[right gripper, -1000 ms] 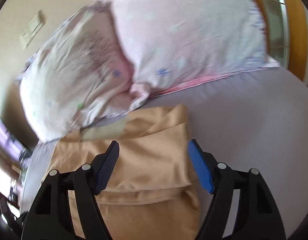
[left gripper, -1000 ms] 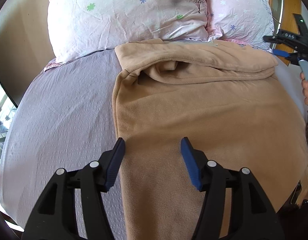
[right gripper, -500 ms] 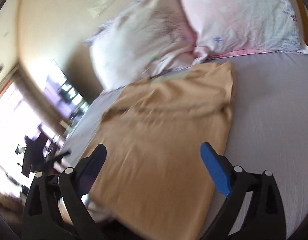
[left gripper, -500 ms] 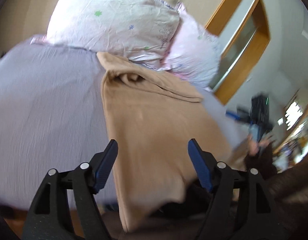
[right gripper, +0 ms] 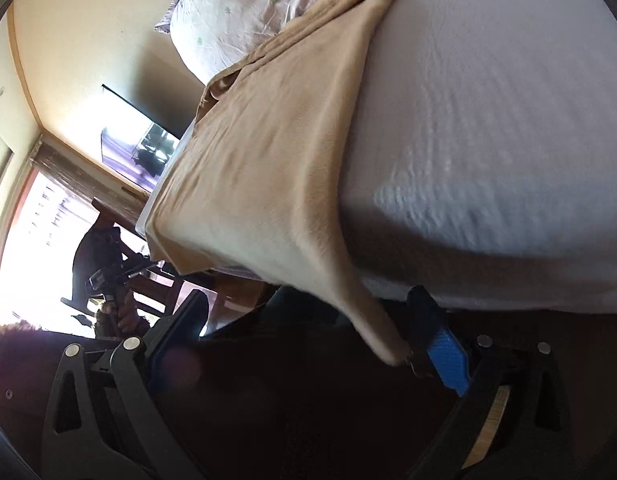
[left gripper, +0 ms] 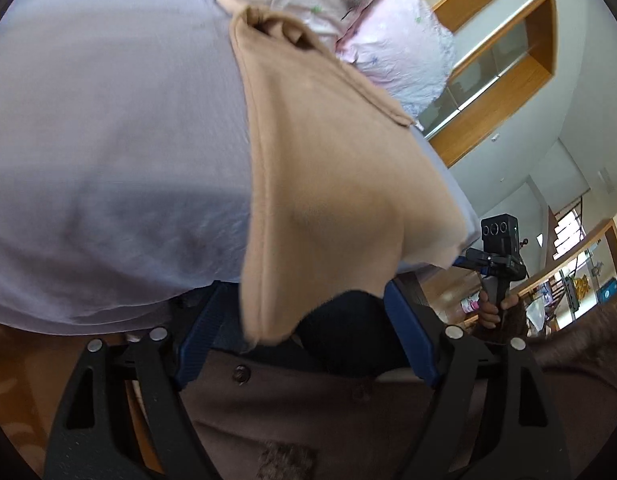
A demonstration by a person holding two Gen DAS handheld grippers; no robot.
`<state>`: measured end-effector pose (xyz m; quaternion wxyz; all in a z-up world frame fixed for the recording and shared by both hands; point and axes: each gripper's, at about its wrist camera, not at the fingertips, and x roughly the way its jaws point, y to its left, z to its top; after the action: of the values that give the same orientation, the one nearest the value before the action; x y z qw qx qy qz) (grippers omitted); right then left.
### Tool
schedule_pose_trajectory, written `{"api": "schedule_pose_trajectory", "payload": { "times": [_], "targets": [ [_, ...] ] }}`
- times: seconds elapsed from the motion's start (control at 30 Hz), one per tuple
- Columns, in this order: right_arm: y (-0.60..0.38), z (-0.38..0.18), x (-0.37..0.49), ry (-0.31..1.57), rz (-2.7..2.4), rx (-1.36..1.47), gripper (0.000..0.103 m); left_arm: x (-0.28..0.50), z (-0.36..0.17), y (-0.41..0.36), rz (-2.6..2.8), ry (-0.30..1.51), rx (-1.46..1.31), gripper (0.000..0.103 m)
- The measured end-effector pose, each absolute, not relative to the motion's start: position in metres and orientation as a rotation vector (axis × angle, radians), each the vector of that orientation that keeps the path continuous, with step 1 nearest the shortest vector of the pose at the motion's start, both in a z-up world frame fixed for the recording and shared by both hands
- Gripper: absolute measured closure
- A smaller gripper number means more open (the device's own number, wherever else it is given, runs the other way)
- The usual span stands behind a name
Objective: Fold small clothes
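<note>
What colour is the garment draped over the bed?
Plain tan garment, clearest in the right wrist view.

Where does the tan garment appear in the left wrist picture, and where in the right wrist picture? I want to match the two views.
Left wrist view: the tan garment runs from top centre down the middle; its near corner hangs over the bed edge between the open left gripper fingers.
Right wrist view: the garment runs from the top diagonally down the centre-left, ending by the right gripper.
Shared landmark: the floral pillows at the garment's far end.

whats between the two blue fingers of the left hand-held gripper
In the left wrist view, the hanging bottom corner of the tan garment droops between the open fingers of the left hand-held gripper, with dark clothing behind it.
</note>
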<state>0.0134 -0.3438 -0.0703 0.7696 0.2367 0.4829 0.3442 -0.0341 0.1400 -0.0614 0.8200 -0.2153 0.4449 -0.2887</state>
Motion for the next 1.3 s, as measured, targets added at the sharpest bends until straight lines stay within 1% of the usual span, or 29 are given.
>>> {"api": "schedule_pose_trajectory", "payload": {
  "times": [0.03,0.07,0.1,0.13,0.17,0.23,0.27,0.4,0.47,0.53,0.6,0.63,0.73,0.83,0.9,0.97,1.03,1.07,1.1,1.13,1.17,1.2,1.23,1.27,1.3],
  "targets": [
    [-0.343,-0.072,0.015,1.039,0.771,0.536,0.042,-0.030,-0.065,0.136,-0.618,0.948,-0.481,0.038],
    [-0.338,-0.076,0.014,1.033,0.816,0.562,0.059,-0.027,-0.067,0.134,-0.626,0.948,-0.504,0.048],
    [-0.335,-0.077,0.011,1.029,0.845,0.569,0.089,-0.024,-0.070,0.131,-0.642,0.956,-0.542,0.075],
    [-0.333,-0.075,0.008,1.021,0.865,0.564,0.092,-0.022,-0.072,0.130,-0.654,0.965,-0.565,0.088],
    [-0.331,-0.068,0.003,0.999,0.886,0.551,0.094,-0.023,-0.072,0.131,-0.672,0.966,-0.588,0.097],
    [-0.332,-0.051,-0.001,0.952,0.914,0.544,0.095,-0.028,-0.062,0.135,-0.739,0.937,-0.640,0.098],
    [-0.333,-0.032,-0.003,0.901,0.927,0.530,0.095,-0.031,-0.053,0.136,-0.764,0.910,-0.650,0.098],
    [-0.332,0.040,0.013,0.698,0.961,0.458,0.095,-0.023,0.017,0.148,-0.791,0.708,-0.609,0.098],
    [-0.334,0.081,0.039,0.579,0.947,0.425,0.095,-0.002,0.049,0.152,-0.773,0.627,-0.582,0.098],
    [-0.339,0.115,0.079,0.498,0.905,0.419,0.095,0.036,0.079,0.153,-0.715,0.556,-0.548,0.098],
    [-0.333,0.130,0.120,0.467,0.844,0.431,0.095,0.083,0.097,0.150,-0.630,0.520,-0.534,0.098],
    [-0.331,0.134,0.150,0.463,0.786,0.441,0.095,0.109,0.100,0.149,-0.599,0.519,-0.545,0.098],
    [-0.326,0.119,0.224,0.531,0.635,0.477,0.095,0.193,0.095,0.140,-0.492,0.570,-0.551,0.098],
    [-0.322,0.085,0.278,0.627,0.502,0.476,0.096,0.268,0.070,0.125,-0.395,0.664,-0.528,0.098],
    [-0.325,0.050,0.314,0.716,0.406,0.499,0.096,0.306,0.046,0.118,-0.342,0.743,-0.510,0.098],
    [-0.325,0.024,0.338,0.839,0.349,0.553,0.095,0.329,0.029,0.114,-0.315,0.803,-0.516,0.098],
    [-0.326,0.007,0.352,0.956,0.312,0.589,0.094,0.347,0.014,0.117,-0.294,0.869,-0.582,0.096],
    [-0.327,0.005,0.355,0.979,0.308,0.593,0.094,0.350,0.009,0.121,-0.304,0.889,-0.627,0.095],
    [-0.328,0.006,0.356,0.986,0.312,0.605,0.090,0.348,0.008,0.127,-0.304,0.891,-0.672,0.092],
    [-0.330,0.009,0.355,0.979,0.323,0.624,0.080,0.346,0.008,0.135,-0.307,0.879,-0.713,0.083],
    [-0.334,0.015,0.348,0.949,0.332,0.648,0.068,0.341,0.010,0.145,-0.330,0.853,-0.775,0.078],
    [-0.338,0.023,0.341,0.902,0.317,0.650,0.028,0.333,0.015,0.157,-0.350,0.821,-0.832,0.068],
    [-0.341,0.031,0.335,0.853,0.284,0.643,0.001,0.325,0.022,0.166,-0.355,0.793,-0.861,0.062],
    [-0.347,0.043,0.319,0.758,0.248,0.637,0.001,0.318,0.027,0.173,-0.353,0.773,-0.864,0.059],
    [-0.349,0.048,0.310,0.721,0.268,0.644,0.001,0.309,0.033,0.179,-0.343,0.767,-0.842,0.056]
  ]
}}
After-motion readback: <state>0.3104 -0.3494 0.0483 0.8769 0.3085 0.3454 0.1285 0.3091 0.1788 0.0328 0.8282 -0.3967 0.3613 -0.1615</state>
